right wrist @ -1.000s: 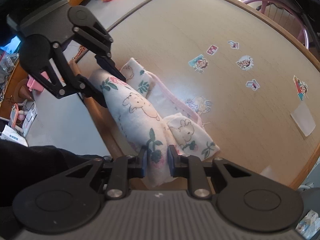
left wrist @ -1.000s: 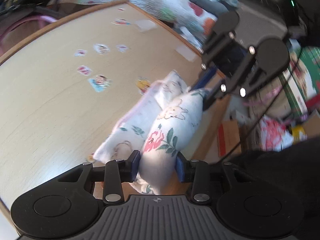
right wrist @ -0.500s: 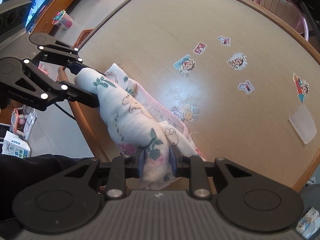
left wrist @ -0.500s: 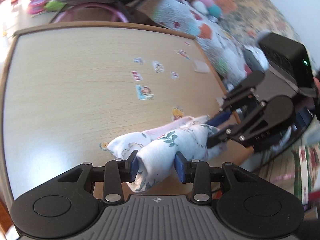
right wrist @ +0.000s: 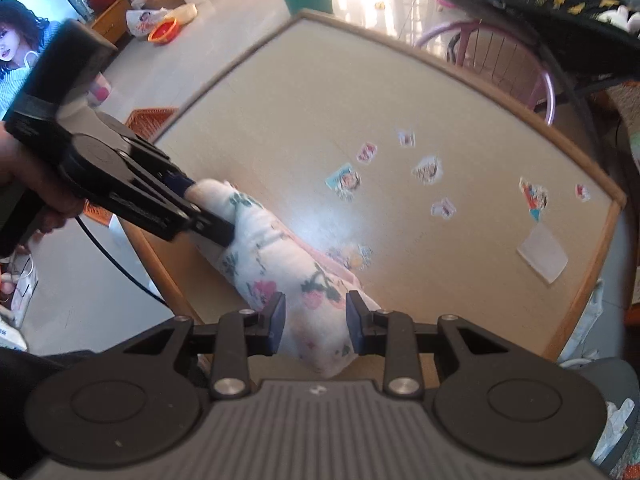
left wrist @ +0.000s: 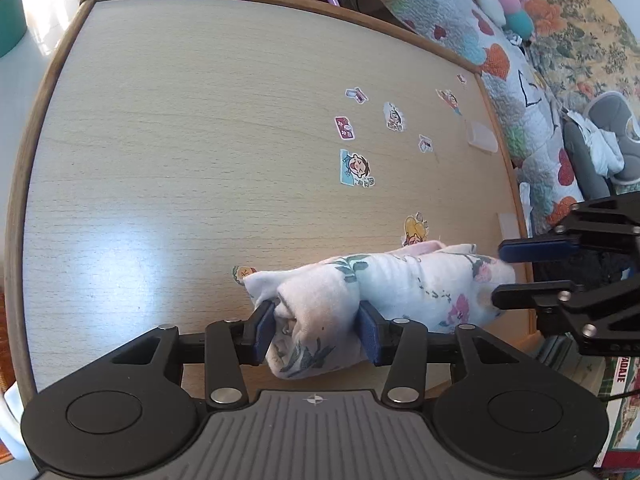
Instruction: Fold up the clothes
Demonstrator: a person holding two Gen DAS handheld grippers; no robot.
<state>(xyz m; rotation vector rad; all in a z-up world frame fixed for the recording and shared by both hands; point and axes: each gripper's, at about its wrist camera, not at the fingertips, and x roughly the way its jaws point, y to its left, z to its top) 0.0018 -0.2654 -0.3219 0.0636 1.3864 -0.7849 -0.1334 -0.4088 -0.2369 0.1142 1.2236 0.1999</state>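
Two grippers are holding one garment [left wrist: 404, 280] between them, a white piece printed with flowers and little animals, already gathered into a thick, bunched bundle rather than lying spread flat. It is sitting along the near edge of the counter [left wrist: 200, 140], just beside the rim, with a pink-edged layer peeking out underneath on the far side. The left gripper [left wrist: 316, 330] is clamping one end, its jaws pressing into the cloth from both sides. The right gripper [right wrist: 314, 322] is gripping the opposite end, its jaws likewise closed against the fabric, which bulges out past them toward the camera. So the bundle is stretching from one pair of jaws to the other. As for progress, the cloth is looking doubled over several times, which suggests the folding is well along. Whether it is being laid down as a finished fold, or is being lifted for another turn, I cannot tell from here. Stickers [left wrist: 354, 166] dot the counter beyond it.
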